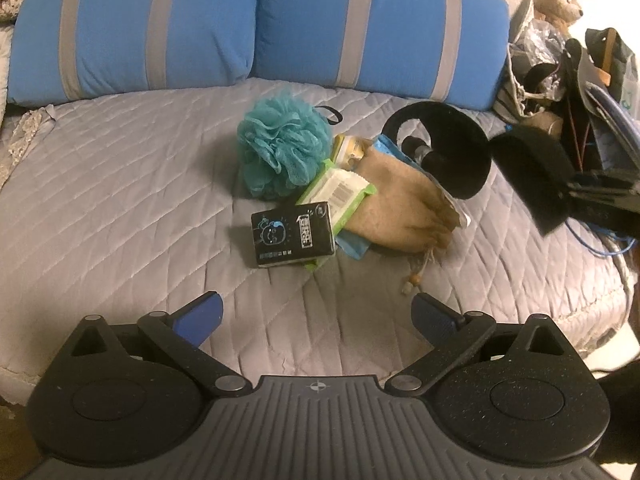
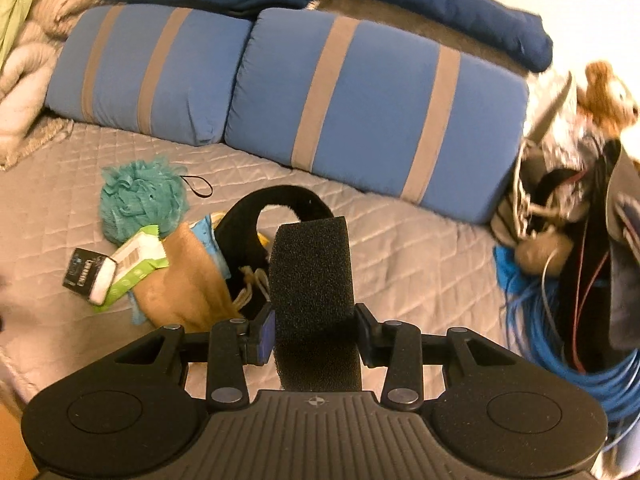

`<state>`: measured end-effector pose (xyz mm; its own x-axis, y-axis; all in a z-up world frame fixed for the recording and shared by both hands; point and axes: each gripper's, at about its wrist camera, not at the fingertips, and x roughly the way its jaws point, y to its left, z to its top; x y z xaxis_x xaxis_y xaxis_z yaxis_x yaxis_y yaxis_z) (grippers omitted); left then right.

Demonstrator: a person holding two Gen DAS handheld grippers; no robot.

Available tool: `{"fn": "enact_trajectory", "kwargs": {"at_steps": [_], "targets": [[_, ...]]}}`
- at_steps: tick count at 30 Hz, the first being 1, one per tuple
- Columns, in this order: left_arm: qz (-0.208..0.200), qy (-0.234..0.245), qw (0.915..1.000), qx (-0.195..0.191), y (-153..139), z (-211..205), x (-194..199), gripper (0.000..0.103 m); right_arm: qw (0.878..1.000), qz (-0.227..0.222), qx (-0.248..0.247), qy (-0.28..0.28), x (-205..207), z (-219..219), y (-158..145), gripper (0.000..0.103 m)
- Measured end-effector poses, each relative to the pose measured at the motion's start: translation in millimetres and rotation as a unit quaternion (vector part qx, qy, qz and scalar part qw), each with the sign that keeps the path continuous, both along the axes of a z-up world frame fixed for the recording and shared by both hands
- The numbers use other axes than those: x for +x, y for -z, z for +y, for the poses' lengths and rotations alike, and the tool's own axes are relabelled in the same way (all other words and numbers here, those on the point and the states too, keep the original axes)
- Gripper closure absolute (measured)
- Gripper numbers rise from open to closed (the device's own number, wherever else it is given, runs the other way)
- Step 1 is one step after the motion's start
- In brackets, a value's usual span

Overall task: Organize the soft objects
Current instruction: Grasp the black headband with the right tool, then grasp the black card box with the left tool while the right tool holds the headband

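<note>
The right gripper is clamped on a black foam block above the bed. The left gripper has its fingers wide apart, with nothing between them.

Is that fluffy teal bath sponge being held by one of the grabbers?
No, the bath sponge lies loose on the bed cover, while the right gripper clamps a black foam block.

the quilted bed lies bare to the left and in front of the pile. striped pillows wall off the back; tangled clutter, seemingly cables, blocks the right edge.
</note>
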<state>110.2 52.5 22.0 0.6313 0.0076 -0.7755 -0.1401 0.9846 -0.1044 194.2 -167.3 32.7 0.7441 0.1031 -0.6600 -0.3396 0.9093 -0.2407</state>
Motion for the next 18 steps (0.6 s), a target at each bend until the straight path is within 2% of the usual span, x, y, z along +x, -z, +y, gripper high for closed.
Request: {"fn": "enact_trajectory", "kwargs": {"at_steps": [5,18], "targets": [[-0.009,-0.006,0.9999,-0.003,1.6,2.5,8.6,0.000,0.999,0.021,0.031,0.014,-13.6,-15.7,-7.2,0.060],[0.001,-0.027,0.9989,-0.039,24.1,16.0,42.4,0.000,0.995,0.052,0.086,0.028,-39.8,-39.6,-17.9,0.060]]}}
